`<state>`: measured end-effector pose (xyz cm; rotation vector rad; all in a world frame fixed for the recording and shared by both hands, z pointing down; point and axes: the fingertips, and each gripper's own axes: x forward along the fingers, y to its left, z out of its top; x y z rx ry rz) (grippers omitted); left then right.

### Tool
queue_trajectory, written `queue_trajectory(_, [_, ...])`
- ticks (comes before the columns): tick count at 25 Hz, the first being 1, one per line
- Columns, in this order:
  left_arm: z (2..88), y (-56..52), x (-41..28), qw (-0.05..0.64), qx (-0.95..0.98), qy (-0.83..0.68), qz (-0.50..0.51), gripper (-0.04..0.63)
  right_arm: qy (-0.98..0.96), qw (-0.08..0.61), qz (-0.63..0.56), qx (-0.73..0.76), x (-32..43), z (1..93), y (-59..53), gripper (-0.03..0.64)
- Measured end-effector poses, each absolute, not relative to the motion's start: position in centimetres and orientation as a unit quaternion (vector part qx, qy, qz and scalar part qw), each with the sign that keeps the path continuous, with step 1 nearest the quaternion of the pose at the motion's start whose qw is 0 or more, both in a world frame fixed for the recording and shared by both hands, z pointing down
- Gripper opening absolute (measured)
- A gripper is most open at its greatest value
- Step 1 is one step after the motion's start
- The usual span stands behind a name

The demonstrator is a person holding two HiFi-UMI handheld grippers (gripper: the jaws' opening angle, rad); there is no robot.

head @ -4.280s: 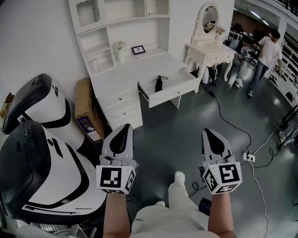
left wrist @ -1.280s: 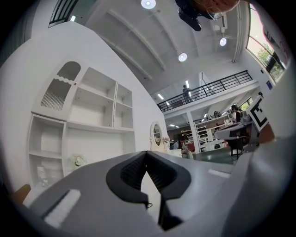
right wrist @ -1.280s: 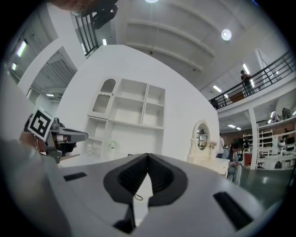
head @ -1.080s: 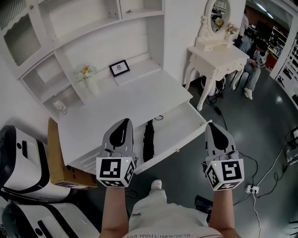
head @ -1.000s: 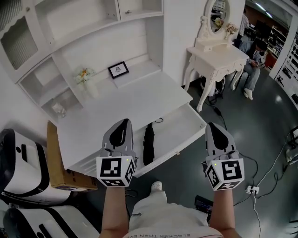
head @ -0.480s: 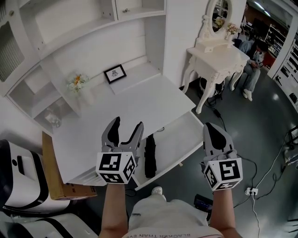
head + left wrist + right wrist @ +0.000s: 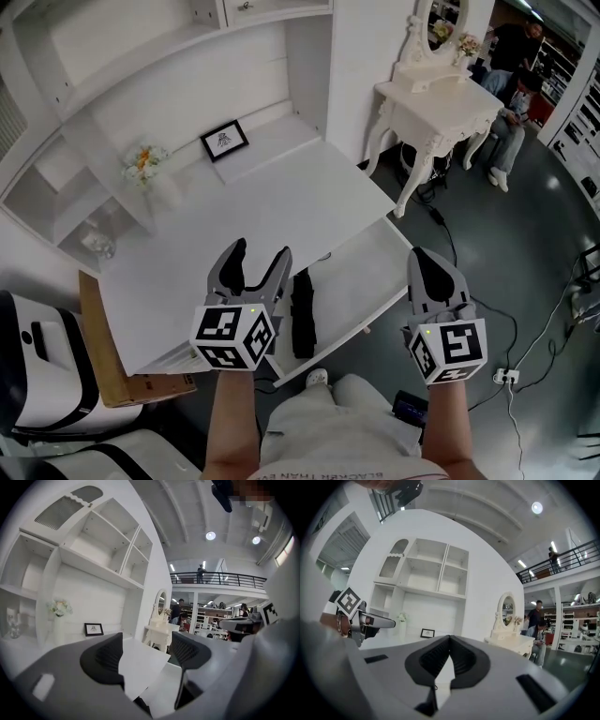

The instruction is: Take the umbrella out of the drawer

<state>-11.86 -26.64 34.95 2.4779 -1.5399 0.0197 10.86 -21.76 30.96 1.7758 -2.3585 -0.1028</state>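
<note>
A black folded umbrella (image 7: 302,314) lies lengthwise in the open white drawer (image 7: 370,272) of the desk. My left gripper (image 7: 260,255) hovers just left of the umbrella, over the drawer's left end. Its jaws have just been opening, and they stand wide apart with nothing between them. In the left gripper view, the left gripper (image 7: 147,652) frames the desk top and drawer. My right gripper (image 7: 424,261) is shut and empty near the drawer's right end. In the right gripper view, the pads of the right gripper (image 7: 449,644) meet.
On the desk top (image 7: 262,206) stand a small picture frame (image 7: 223,141) and a vase of flowers (image 7: 145,167). A white dressing table (image 7: 433,94) with people (image 7: 514,103) beside it is at the right. A cardboard box (image 7: 117,380) and a white machine (image 7: 37,342) sit at the left. Cables (image 7: 511,375) cross the floor.
The left gripper's jaws went from shut to wide open. Both grippers came closer to the desk and drawer, and the left one now sits beside the umbrella.
</note>
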Motion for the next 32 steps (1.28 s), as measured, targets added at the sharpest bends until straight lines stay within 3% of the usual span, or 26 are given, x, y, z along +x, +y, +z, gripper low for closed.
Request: queue_trajectory(32, [52.7,-24.0,-9.0,0.263,0.801,-0.510,0.173,0.291,-0.815,0.156,0.081,0.552,11.2,42.2,-25.8,0.005])
